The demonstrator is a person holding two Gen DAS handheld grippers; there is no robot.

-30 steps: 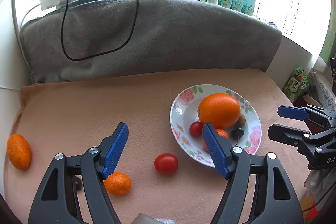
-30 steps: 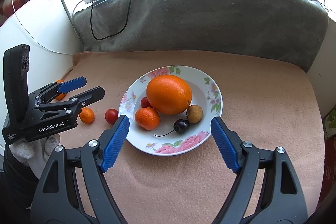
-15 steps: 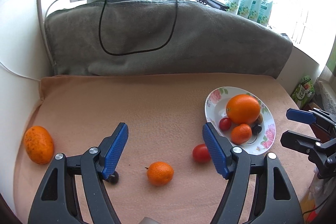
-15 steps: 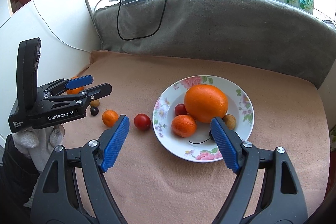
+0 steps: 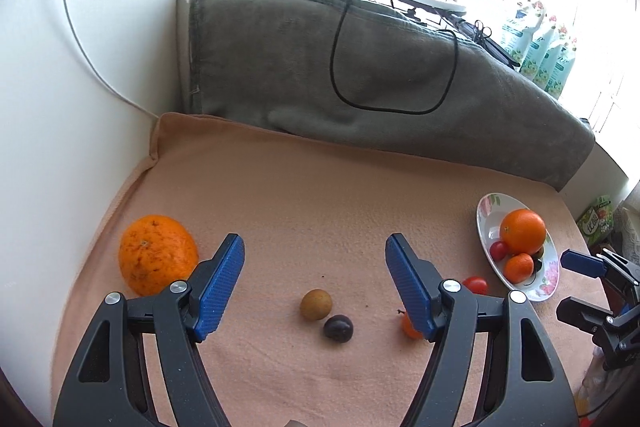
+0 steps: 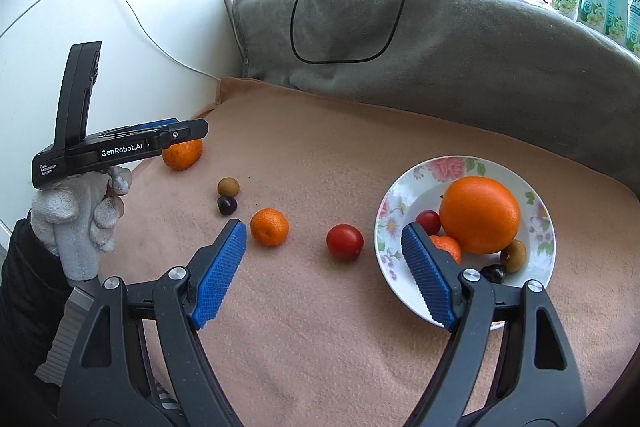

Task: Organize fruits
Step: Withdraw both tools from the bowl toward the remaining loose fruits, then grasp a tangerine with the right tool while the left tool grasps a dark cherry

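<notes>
The left tongs [image 5: 314, 281] are held wide open and empty above the peach-coloured blanket [image 5: 320, 187] that covers the table. Between their blue pads [image 5: 220, 283], a small brown fruit [image 5: 315, 304] and a dark cherry [image 5: 338, 327] are seen lying on the blanket, touching each other. A large rough-skinned orange [image 5: 157, 254] lies just left of the left pad. A small mandarin [image 5: 409, 325] is partly hidden behind the right pad, and a cherry tomato [image 5: 476, 284] lies beyond it, near the floral plate [image 5: 486, 215].

The right tongs [image 6: 322, 273] are likewise wide open and grip nothing. They are positioned above the blanket, with the cherry tomato and the mandarin lying ahead of the gap and the near rim of the plate partly covered by the right pad. On the plate, a large smooth orange [image 6: 479, 214] is surrounded by a second cherry tomato [image 6: 428, 221], a second mandarin [image 6: 447, 245], a second brown fruit [image 6: 514, 255] and a second dark cherry [image 6: 493, 271].

In the right wrist view, the left tongs are seen from the side, held by a white-gloved hand [image 6: 80, 211] near the rough-skinned orange. A grey blanket [image 6: 440, 59] is draped along the far edge, with a black cable [image 6: 344, 27] looped over it.
</notes>
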